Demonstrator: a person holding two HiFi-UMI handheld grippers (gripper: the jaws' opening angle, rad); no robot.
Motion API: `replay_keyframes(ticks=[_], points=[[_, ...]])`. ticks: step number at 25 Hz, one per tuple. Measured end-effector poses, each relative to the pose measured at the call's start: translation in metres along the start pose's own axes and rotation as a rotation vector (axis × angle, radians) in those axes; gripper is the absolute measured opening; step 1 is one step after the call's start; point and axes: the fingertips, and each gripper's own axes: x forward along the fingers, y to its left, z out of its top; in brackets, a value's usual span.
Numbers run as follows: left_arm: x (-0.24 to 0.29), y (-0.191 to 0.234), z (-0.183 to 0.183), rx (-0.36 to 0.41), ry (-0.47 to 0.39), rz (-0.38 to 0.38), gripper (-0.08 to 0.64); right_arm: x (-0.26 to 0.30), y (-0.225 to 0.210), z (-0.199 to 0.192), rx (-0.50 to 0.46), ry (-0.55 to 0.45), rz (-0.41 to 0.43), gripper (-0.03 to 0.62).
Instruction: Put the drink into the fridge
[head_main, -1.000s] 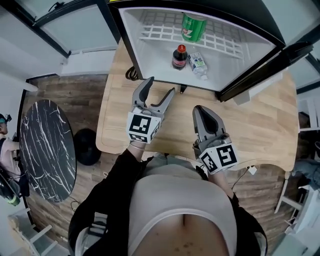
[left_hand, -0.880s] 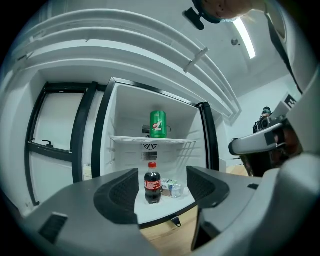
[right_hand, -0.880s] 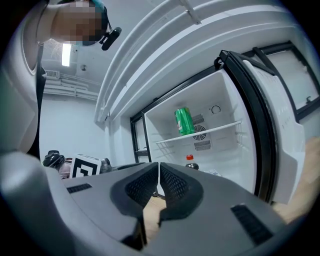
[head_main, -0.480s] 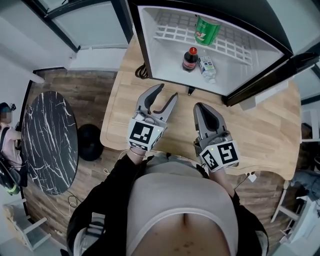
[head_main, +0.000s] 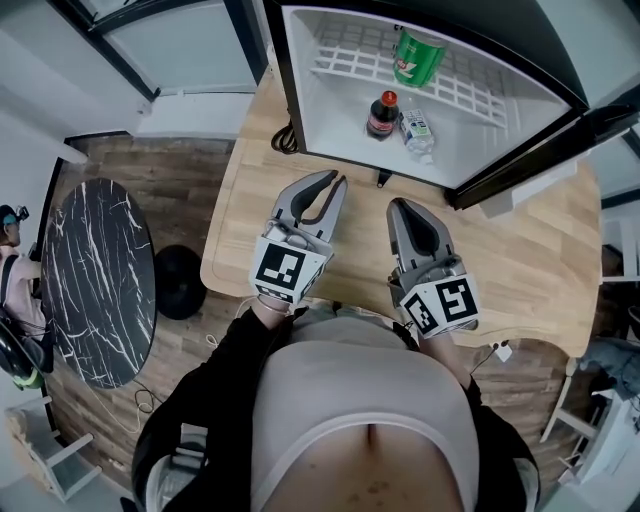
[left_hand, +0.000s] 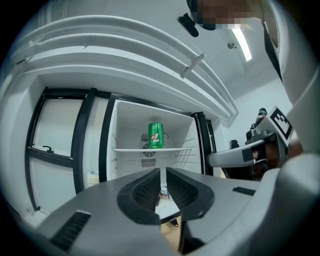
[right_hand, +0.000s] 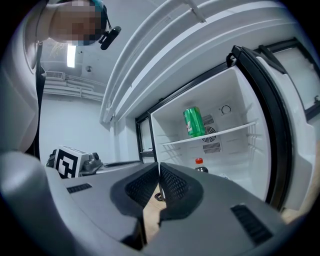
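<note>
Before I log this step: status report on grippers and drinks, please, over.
Left gripper empty, jaws just closing, slit left. Right gripper shut, empty. Can, dark bottle, water bottle inside open fridge. Nothing in way.

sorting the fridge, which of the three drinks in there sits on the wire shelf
The green can, alone on the wire shelf; the red-capped dark bottle and the small clear bottle are on the fridge floor below it.
</note>
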Motion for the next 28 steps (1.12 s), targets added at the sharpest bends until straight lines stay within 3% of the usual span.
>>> replay_keyframes(ticks=[8,21,28], points=[[-0.009,0.001,0.000,-0.013,-0.017,-0.024,0.008,0.004,0.007,-0.003,-0.008,0.006,-0.011,0.029],[-0.029,-0.009,-0.009,-0.029,-0.024,-0.131,0.006,-0.004,0.032,-0.030,-0.002,0.022,-0.066,0.029],[-0.042,-0.021,0.010,-0.003,-0.047,-0.149,0.006,-0.016,0.043,-0.015,-0.033,-0.014,-0.062,0.029]])
